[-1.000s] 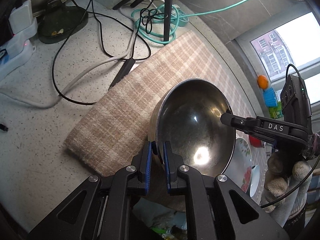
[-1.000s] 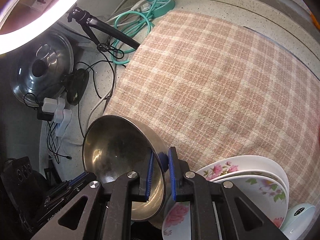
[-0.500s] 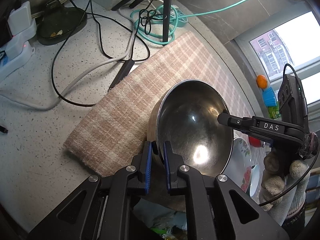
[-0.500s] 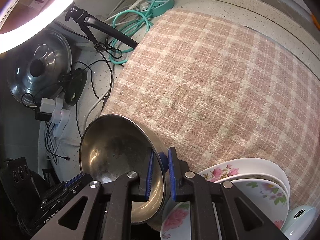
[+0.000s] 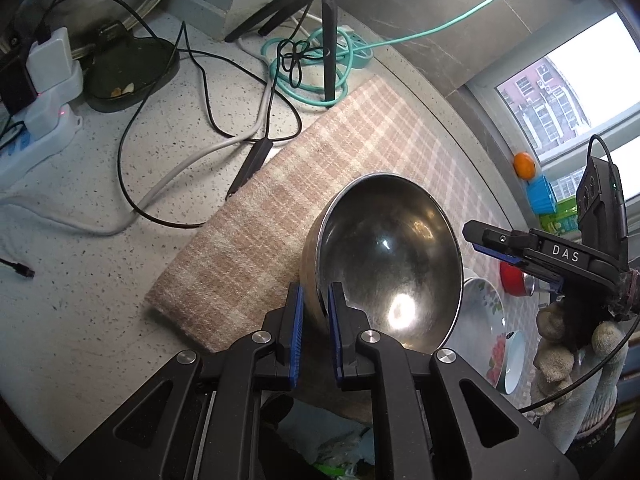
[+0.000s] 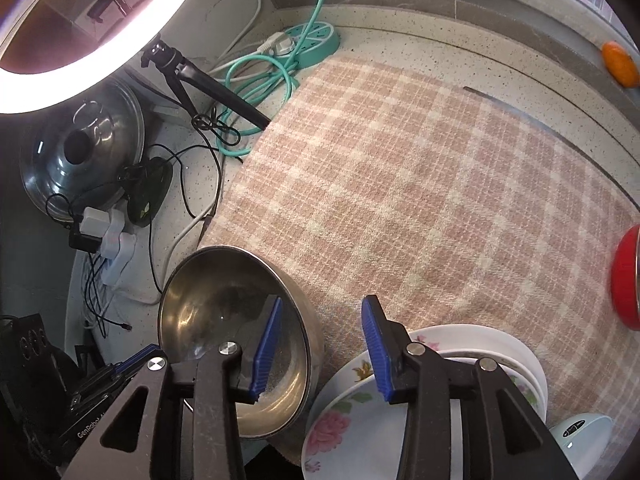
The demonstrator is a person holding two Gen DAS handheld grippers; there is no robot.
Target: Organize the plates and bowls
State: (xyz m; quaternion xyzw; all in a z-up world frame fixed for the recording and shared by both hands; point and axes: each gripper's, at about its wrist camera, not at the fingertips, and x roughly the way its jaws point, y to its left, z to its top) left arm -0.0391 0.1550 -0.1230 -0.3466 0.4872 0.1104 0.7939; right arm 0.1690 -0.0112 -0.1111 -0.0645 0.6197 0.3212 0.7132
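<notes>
A steel bowl (image 5: 388,256) sits on the plaid cloth (image 5: 280,208), tilted. My left gripper (image 5: 316,304) is shut on the steel bowl's near rim. In the right wrist view the steel bowl (image 6: 224,316) is at lower left, and my right gripper (image 6: 320,340) is open, its left finger over the bowl and its right finger over the stacked floral plates (image 6: 352,408). From the left wrist view the right gripper (image 5: 480,240) is just right of the bowl, apart from it. The floral plates (image 5: 484,320) lie behind the bowl.
A red bowl (image 6: 626,276) sits at the cloth's right edge and a pale blue bowl (image 6: 584,432) at lower right. Cables (image 5: 224,128), a teal power strip (image 6: 312,40), a tripod (image 5: 328,40), a pot lid (image 6: 80,152) and chargers (image 5: 48,80) crowd the counter's left.
My right gripper has opened and let go of the steel bowl's rim, drawing back slightly. My left gripper stays shut on the bowl.
</notes>
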